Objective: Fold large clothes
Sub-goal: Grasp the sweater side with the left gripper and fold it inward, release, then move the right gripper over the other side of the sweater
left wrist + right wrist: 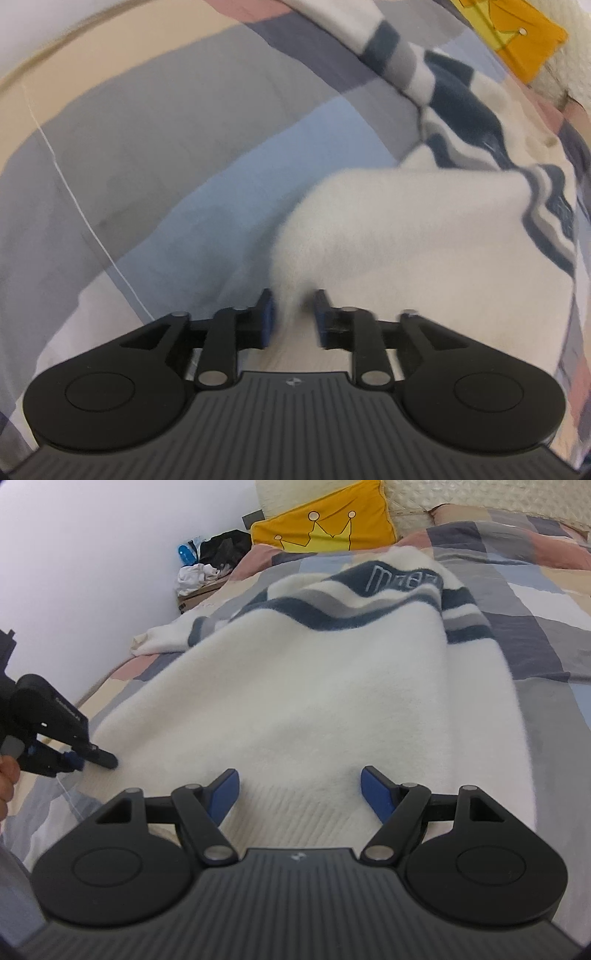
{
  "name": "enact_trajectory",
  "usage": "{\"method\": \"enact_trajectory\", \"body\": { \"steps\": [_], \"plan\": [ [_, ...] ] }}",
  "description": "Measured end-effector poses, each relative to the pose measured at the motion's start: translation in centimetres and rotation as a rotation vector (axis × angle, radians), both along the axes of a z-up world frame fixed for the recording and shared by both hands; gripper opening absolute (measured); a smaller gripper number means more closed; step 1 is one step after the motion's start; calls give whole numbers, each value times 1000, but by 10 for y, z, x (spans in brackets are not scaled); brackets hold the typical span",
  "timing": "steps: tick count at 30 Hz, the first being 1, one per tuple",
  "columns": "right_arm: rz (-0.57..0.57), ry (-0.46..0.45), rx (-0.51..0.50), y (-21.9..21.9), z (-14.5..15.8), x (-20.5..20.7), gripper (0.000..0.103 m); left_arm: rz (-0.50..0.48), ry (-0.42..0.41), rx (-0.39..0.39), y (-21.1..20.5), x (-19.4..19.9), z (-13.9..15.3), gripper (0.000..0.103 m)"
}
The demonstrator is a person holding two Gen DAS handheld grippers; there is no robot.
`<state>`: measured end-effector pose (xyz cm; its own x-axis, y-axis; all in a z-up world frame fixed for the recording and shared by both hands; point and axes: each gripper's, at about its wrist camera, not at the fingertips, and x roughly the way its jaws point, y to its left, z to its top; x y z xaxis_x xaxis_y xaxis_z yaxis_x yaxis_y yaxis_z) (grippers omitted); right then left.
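A large white fleece sweater [314, 709] with navy and grey stripes lies spread on the bed, hem toward me; it also shows in the left wrist view [424, 236]. My left gripper [293, 317] has its blue pads close together around a bunched corner of the sweater's hem, at the garment's left edge; it also shows in the right wrist view [88, 760]. My right gripper [300, 794] is open wide and empty, just above the ribbed hem near the middle.
The bed has a patchwork cover [535, 635] in grey, blue, pink and cream. A yellow crown pillow [321, 524] sits at the head. A bedside stand with clutter [207, 568] is by the wall at left.
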<state>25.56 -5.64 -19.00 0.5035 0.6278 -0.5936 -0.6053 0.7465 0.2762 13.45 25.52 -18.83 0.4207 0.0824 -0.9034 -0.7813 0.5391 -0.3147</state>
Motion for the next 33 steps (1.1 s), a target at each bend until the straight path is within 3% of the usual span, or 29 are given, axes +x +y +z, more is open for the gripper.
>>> {"method": "enact_trajectory", "body": {
  "steps": [1, 3, 11, 17, 28, 33],
  "plan": [
    [-7, 10, 15, -2, 1, 1, 74, -17, 2, -17, 0, 0, 1, 60],
    [-18, 24, 36, -5, 2, 2, 74, -34, -9, -8, -4, -2, 8, 65],
    [-56, 25, 75, -13, 10, 3, 74, -149, -111, 97, -35, -2, 52, 68],
    [-136, -8, 141, -36, 23, 8, 74, -322, -231, 234, -86, 16, 82, 68],
    [-390, -2, 171, -81, 26, 33, 74, -526, -356, 293, -163, 61, 90, 68],
    [-458, -54, 40, -82, 23, 38, 74, -596, -374, 318, -177, 77, 68, 68]
  ]
}}
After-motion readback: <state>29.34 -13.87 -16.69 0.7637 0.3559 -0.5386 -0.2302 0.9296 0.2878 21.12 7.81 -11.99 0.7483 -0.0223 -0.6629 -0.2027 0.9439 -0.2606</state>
